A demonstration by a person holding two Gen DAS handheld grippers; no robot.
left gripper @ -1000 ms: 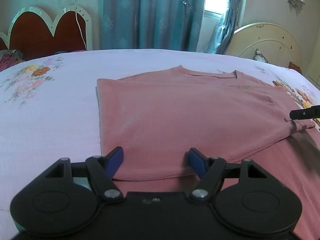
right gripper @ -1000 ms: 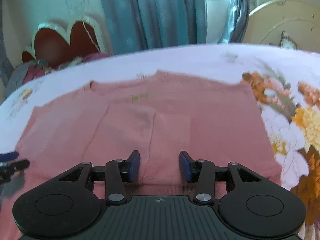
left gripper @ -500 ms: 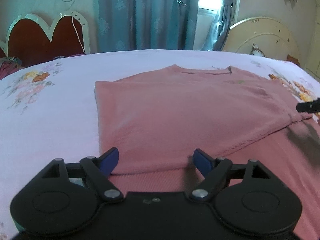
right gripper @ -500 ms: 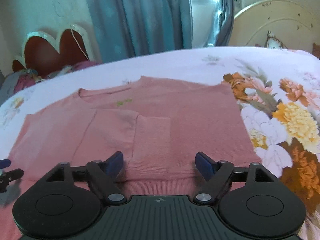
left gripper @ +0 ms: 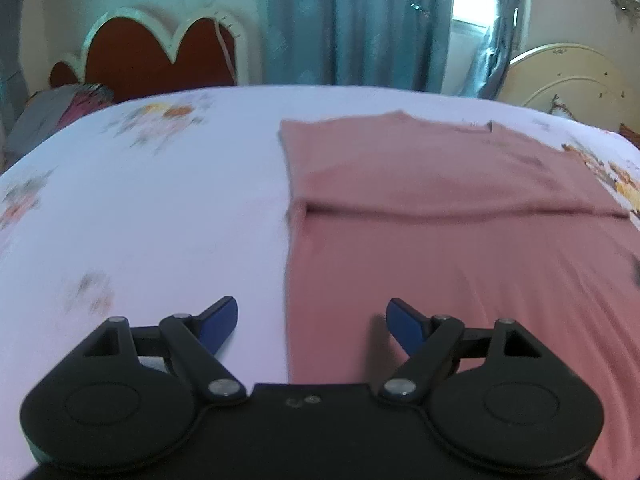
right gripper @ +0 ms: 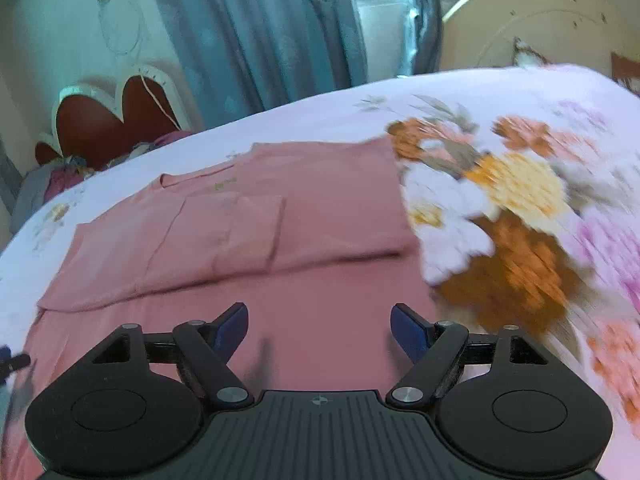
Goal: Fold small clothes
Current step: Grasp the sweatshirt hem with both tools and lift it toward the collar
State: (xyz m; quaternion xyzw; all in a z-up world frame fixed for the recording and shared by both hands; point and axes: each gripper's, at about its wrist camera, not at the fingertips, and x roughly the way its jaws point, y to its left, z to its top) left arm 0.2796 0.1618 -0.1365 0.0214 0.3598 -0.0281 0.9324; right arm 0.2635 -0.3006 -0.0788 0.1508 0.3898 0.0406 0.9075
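Left to right, both wrist views.

Far left, left wrist view: bare stretch of the pale lilac bedsheet with floral print [left gripper: 160, 216]; scalloped red headboard [left gripper: 160, 56] and teal curtains [left gripper: 352, 20] behind.

Left gripper [left gripper: 312, 322]: jaws spread wide, holding nothing. It straddles the left side edge of the pink knit top [left gripper: 440, 256], left blue pad over sheet, right pad over fabric. Judgement: positioned to take the lower left edge or hem corner for the next fold.

Centre: the pink knit top lies flat on the bed, neckline away from the cameras. Its upper part carries folded-in layers ending in a crosswise edge [left gripper: 460, 211]; the right wrist view shows overlapped panels [right gripper: 240, 236] there, probably the sleeves turned in. The lower body is one smooth layer, so the bottom-up fold appears not yet done.

Right gripper [right gripper: 320, 326]: jaws also wide, empty, over the lower fabric near the garment's right edge. Judgement: mirrors the left for a two-handed lift of the hem.

Far right: large orange and white flower print [right gripper: 500, 220], motion-blurred.
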